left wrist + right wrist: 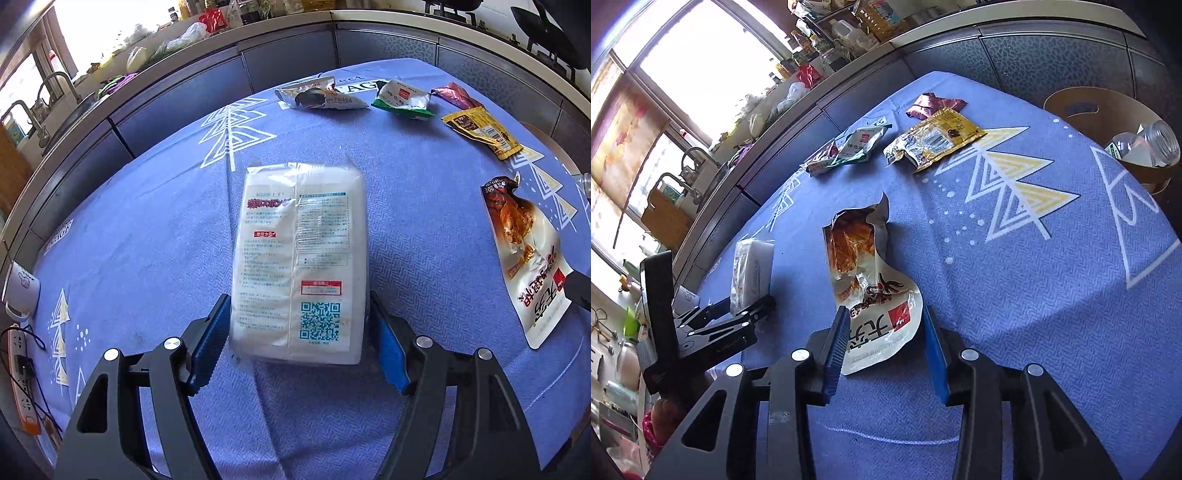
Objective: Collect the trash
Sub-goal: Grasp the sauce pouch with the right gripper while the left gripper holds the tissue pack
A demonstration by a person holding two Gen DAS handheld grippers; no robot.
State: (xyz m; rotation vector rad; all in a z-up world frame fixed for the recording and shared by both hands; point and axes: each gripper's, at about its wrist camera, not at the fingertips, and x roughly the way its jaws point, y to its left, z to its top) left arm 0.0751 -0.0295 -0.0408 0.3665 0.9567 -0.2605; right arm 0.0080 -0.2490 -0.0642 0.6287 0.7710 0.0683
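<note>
A white sealed package [299, 258] with printed text and a QR code lies on the blue tablecloth [129, 229] between the fingers of my left gripper [298, 299]. The jaws stand wide and the blue pads [207, 339] flank its sides without squeezing it. My right gripper [885, 312] is open around the lower end of a torn white food pouch [871, 266] with an orange picture, which lies flat on the cloth. In the left wrist view the same pouch [524, 258] lies at the right. The left gripper [753, 314] and package [753, 269] show at the left of the right wrist view.
More wrappers lie at the far side: yellow [938, 136], green and white [857, 146], maroon [931, 103], silver [317, 96]. A brown bin [1082, 107] holding clear bottles [1160, 142] stands past the table's right edge. A mug [20, 288] and power strip [22, 376] sit at the left.
</note>
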